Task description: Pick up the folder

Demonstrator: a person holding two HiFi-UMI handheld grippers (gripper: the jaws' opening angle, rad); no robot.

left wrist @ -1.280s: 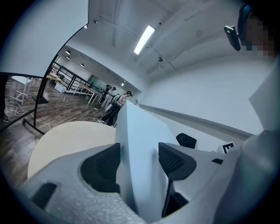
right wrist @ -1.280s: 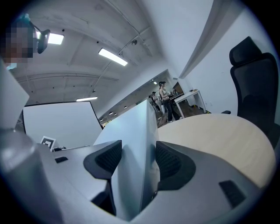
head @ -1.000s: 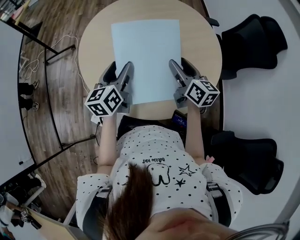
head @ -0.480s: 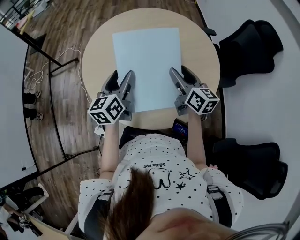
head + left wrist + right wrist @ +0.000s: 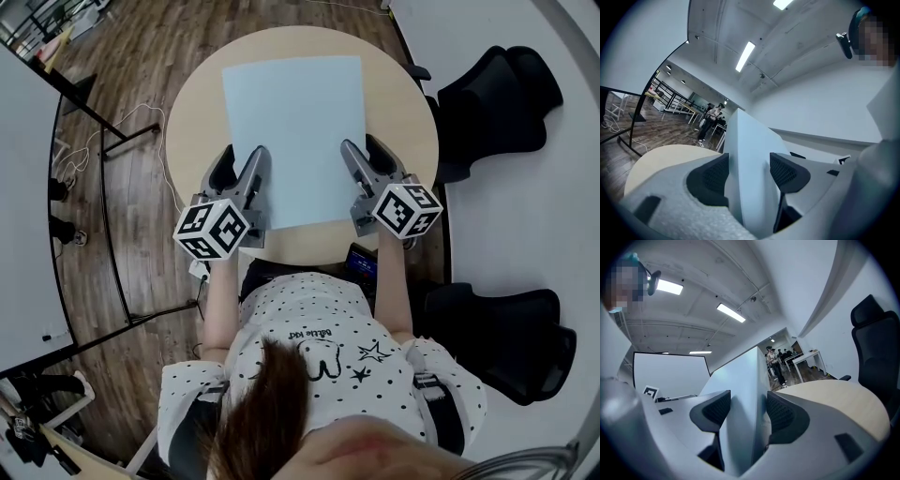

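The folder is a plain light-blue sheet-like cover held flat over the round table. My left gripper is shut on its near left edge. My right gripper is shut on its near right edge. In the left gripper view the folder runs edge-on between the dark ribbed pads of that gripper. The right gripper view shows the same: the folder clamped in that gripper. I cannot tell whether the far edge rests on the table.
Two black office chairs stand to the right, one far and one near. A dark device sits below the table's near edge. Cables lie on the wood floor at the left. People stand far off.
Both grippers keep their hold on the folder. The folder and grippers sit slightly lower in the head view than a second ago; the grip places have not shifted.
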